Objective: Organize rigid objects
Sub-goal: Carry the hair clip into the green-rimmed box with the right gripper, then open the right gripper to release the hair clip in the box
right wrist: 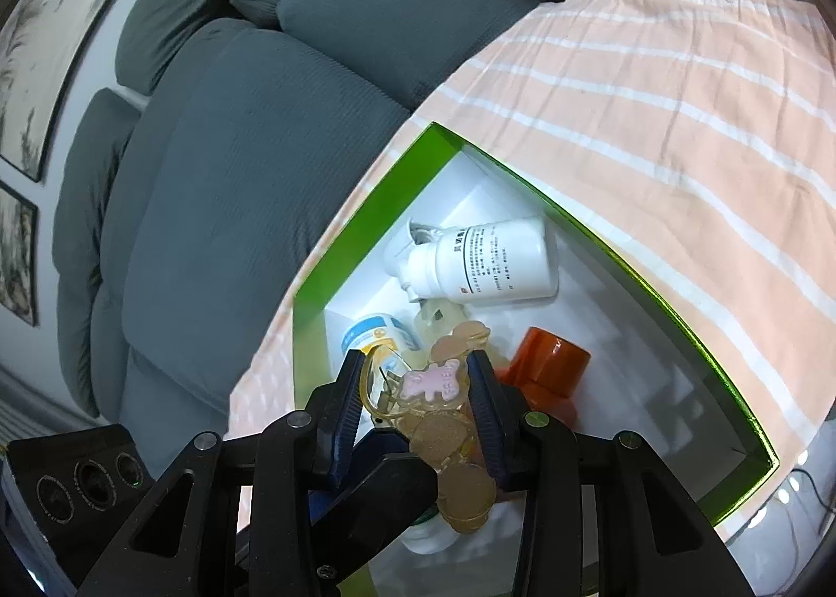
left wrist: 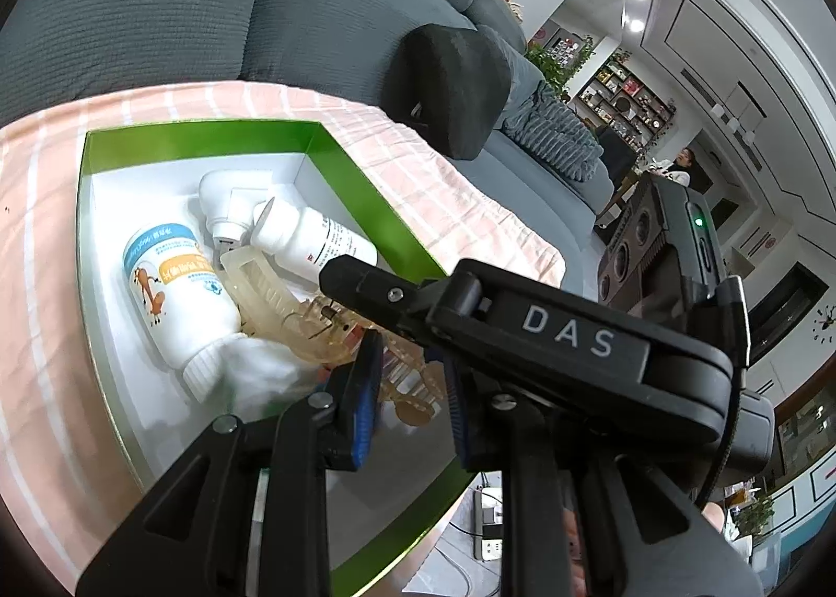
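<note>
The translucent amber hair claw clip (right wrist: 449, 419), decorated with a pink bear charm (right wrist: 433, 380), sits between the blue pads of the right gripper (right wrist: 418, 414), which is closed on it at a partial opening; the clip hangs just above the white floor of the green-rimmed box (right wrist: 616, 241). In the left wrist view the same clip (left wrist: 413, 388) appears between the pads of the left gripper (left wrist: 413, 382), whose jaws are drawn almost fully together; whether those pads actually press the clip cannot be determined, since the right gripper's black body crosses in front. Inside the box, a second, paler claw clip (left wrist: 271, 299) lies against a white bottle with a blue and orange label (left wrist: 177, 304), which lies on its side. Behind these lie a plain white pill bottle (right wrist: 491, 260) and a white plastic fitting (left wrist: 230, 205). An orange cylindrical container (right wrist: 548, 367) stands just to the right of the held clip. The box rests on a peach striped cloth (right wrist: 653, 100) in front of a grey sofa (right wrist: 219, 137). Assessment: the step in hand is depositing the clip in the box with the items already collected. The next move calls for lowering the clip into the bare floor area between the labelled bottle and the orange container, then parting the jaws and lifting clear without disturbing the bottles.
</note>
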The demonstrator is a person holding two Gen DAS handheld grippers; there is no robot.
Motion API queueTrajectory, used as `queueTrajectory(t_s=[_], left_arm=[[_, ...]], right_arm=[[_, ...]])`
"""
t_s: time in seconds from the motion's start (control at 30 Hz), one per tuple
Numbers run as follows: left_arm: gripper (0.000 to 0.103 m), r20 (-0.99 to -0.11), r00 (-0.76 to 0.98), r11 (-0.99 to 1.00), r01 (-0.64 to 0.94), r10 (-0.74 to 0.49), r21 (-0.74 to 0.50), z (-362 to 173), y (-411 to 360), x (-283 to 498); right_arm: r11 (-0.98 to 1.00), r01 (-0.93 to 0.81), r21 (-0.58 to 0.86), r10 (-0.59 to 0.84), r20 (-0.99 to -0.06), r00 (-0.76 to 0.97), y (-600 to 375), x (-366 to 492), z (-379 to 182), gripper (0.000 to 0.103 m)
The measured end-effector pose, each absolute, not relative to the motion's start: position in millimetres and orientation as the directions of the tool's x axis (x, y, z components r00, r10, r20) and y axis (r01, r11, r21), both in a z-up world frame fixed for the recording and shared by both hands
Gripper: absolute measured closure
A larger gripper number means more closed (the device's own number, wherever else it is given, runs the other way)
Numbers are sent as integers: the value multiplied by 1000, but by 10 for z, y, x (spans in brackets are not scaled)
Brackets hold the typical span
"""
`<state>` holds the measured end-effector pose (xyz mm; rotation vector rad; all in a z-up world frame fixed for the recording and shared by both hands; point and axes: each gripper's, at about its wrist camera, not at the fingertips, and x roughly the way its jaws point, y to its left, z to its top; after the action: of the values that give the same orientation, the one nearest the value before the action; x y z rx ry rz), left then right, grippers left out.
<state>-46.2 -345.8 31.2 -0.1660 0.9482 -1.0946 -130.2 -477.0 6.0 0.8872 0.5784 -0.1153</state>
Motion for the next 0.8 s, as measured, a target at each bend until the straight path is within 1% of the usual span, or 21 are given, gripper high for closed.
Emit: queueTrajectory(t_s=[0.1,0.17,0.23,0.27,0.33,0.37,0.43,0.53,0.63,0.7,0.77,0.8], left_arm=[[79,-586,115,500,667,-802,-553,282,-3447,-438],[75,-597,124,513,666,-792,-542,289,-3442,-448],[64,-607,142,526,674,-782,-519,311,-3421,-457],[61,-609,149,529,676,-779,-512,316,-3412,-459],[52,-611,162,537,680,-774,-499,332,-3400,-468],[49,-617,177,548,681,-767,-485,354,-3379,-479],[39,-630,209,573,684,-748,-453,382,-3351,-480],[28,-638,259,603,686,-725,-407,429,-3313,-491],[22,-638,297,628,677,-711,-384,456,-3270,-489],[20,-635,319,639,675,-703,-369,485,-3235,-489],[16,-635,346,656,671,-690,-347,512,-3198,-489],[12,-637,360,666,666,-682,-338,520,-3193,-479]], right_arm=[[639,353,684,114,-538,835,-4773,-1300,57,60],[650,380,658,81,-557,827,-4760,-1302,76,60],[657,400,639,55,-571,819,-4759,-1308,88,60],[658,405,635,47,-572,819,-4759,-1314,98,60],[662,409,628,36,-572,820,-4763,-1333,120,60],[665,412,623,28,-572,820,-4759,-1342,133,60],[672,426,606,0,-575,818,-4748,-1367,171,60],[679,445,584,-34,-580,814,-4729,-1396,211,50],[688,449,569,-61,-572,818,-4701,-1426,265,44],[692,450,564,-73,-566,821,-4687,-1440,296,37],[698,455,554,-92,-561,823,-4659,-1460,330,27],[700,458,548,-103,-558,824,-4645,-1468,348,25]])
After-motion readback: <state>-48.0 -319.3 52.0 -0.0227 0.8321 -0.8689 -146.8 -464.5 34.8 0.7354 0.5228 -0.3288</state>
